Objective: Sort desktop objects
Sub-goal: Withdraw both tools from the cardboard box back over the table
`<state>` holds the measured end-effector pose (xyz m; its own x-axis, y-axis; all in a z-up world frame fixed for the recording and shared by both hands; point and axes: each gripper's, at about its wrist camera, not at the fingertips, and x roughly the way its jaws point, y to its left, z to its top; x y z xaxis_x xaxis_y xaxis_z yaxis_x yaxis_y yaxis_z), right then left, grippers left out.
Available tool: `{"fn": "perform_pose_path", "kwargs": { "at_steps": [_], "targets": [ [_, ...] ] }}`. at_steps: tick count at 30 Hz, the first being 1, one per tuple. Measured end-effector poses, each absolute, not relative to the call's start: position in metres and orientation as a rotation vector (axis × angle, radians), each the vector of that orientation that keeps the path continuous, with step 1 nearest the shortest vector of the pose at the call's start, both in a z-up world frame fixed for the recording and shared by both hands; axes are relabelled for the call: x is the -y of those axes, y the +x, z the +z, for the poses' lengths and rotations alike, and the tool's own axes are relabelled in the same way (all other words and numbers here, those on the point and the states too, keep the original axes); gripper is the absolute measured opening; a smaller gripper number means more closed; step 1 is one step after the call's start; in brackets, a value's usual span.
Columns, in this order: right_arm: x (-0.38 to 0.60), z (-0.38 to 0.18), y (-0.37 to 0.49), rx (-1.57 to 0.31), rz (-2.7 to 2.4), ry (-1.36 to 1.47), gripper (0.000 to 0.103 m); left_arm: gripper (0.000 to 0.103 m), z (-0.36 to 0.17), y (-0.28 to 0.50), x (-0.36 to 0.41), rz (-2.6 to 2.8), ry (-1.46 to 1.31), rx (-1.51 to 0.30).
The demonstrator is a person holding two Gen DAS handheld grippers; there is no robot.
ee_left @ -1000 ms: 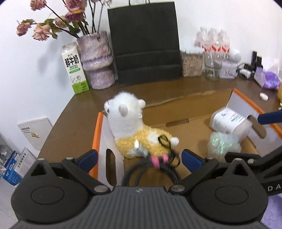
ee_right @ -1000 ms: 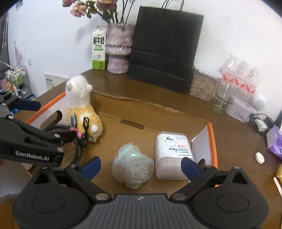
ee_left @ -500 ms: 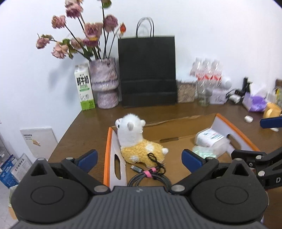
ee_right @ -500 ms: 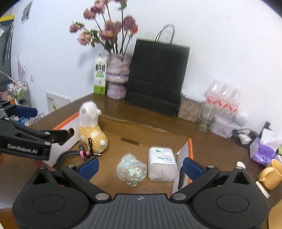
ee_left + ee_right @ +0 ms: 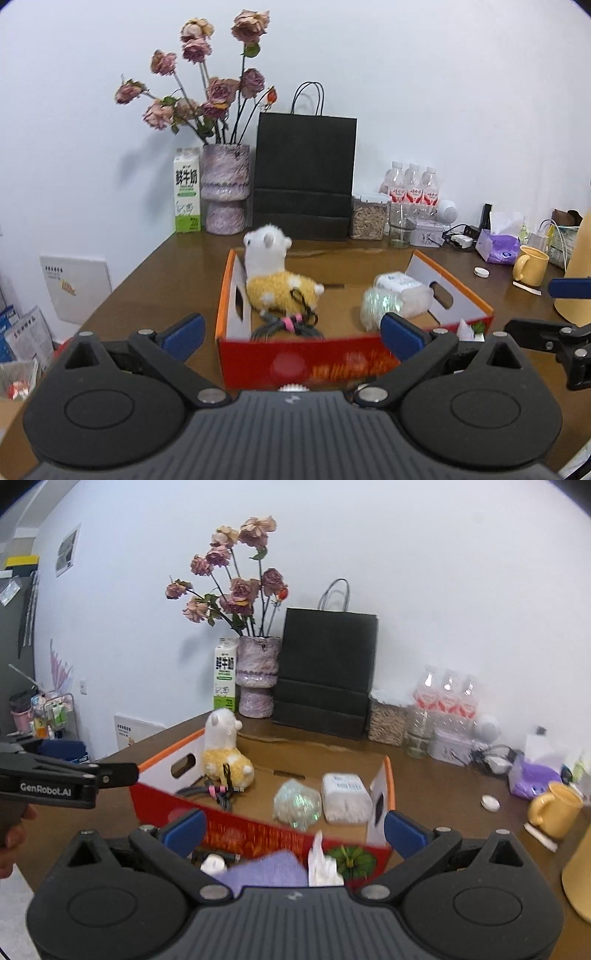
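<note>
An open cardboard box (image 5: 306,360) with a red front and orange rims sits on the brown desk. Inside lie a white and yellow plush alpaca (image 5: 275,277), a coiled black cable with a pink tie (image 5: 288,326), a clear crinkly bag (image 5: 380,306) and a white wipes pack (image 5: 404,290). The same box (image 5: 258,834) shows in the right wrist view. My left gripper (image 5: 291,334) is open and empty, in front of the box. My right gripper (image 5: 293,830) is open and empty, over a purple tissue pack (image 5: 267,869) with a white tissue sticking up.
At the back stand a milk carton (image 5: 187,190), a vase of dried roses (image 5: 225,188), a black paper bag (image 5: 303,177), a grain jar (image 5: 369,218) and water bottles (image 5: 413,190). A yellow mug (image 5: 530,266), a purple pouch (image 5: 498,249) and a white cap (image 5: 481,272) lie right.
Both grippers have pulled back and up from inside the box to in front of it. The cable now lies in the box, free of the left gripper.
</note>
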<state>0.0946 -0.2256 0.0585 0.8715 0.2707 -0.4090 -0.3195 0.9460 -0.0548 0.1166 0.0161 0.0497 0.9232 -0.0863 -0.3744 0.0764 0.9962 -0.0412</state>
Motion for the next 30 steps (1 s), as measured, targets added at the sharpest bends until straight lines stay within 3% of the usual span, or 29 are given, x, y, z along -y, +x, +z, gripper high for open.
{"fn": "perform_pose_path", "kwargs": {
  "at_steps": [16, 30],
  "targets": [
    [0.231, -0.012, 0.020, -0.507, 0.252, -0.065, 0.103, 0.103, -0.003, 0.050, -0.032, -0.023, -0.085, -0.449],
    [0.230, -0.016, 0.027, -0.509, 0.229, -0.051, 0.103, 0.103, -0.008, 0.053, -0.028, -0.021, -0.073, -0.450]
  ]
}}
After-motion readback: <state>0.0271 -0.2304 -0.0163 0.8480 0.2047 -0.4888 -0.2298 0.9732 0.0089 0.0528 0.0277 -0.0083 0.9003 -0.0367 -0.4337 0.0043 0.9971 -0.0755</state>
